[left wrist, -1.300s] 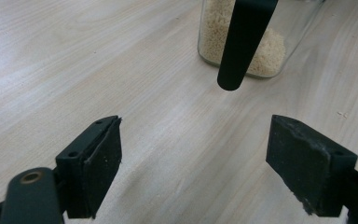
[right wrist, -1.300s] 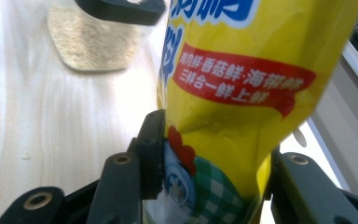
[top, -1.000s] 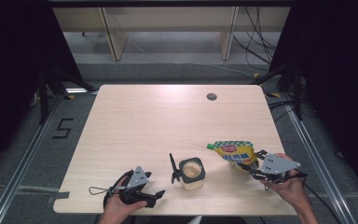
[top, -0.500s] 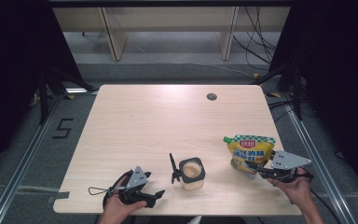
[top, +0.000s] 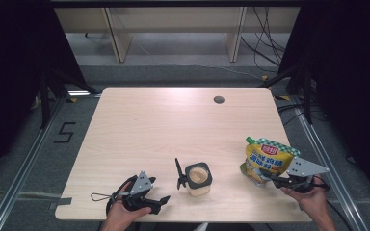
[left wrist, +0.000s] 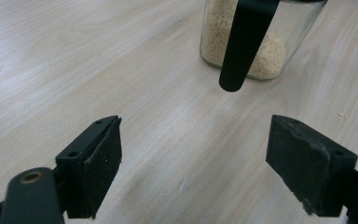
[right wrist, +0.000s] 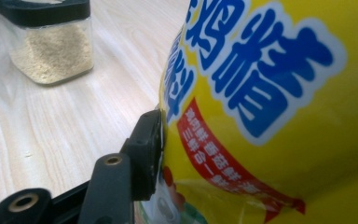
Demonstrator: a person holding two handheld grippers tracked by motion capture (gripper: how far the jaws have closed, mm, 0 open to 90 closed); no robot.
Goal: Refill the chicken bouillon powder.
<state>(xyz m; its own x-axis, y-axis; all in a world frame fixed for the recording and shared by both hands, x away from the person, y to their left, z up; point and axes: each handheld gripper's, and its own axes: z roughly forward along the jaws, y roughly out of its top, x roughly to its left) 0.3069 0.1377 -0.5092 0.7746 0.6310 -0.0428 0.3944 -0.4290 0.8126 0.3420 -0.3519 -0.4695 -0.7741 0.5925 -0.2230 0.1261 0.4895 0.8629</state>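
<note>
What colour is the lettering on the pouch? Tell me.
Blue with white outlines, on the yellow pouch; the right gripper view shows it best.

Light wood table (top: 173, 130) w/ small dark round disc (top: 218, 99) near far right edge, pale shelving legs (top: 118, 36) behind it on grey floor, tangle of cables (top: 270, 43) at far right, "5" marked on floor (top: 65, 132) left of table, metal rails both sides.

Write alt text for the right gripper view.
A yellow pouch with blue lettering looms close, the right gripper pressing one black pad against its side. Behind it, a clear jar of granules stands on the wooden table.
</note>
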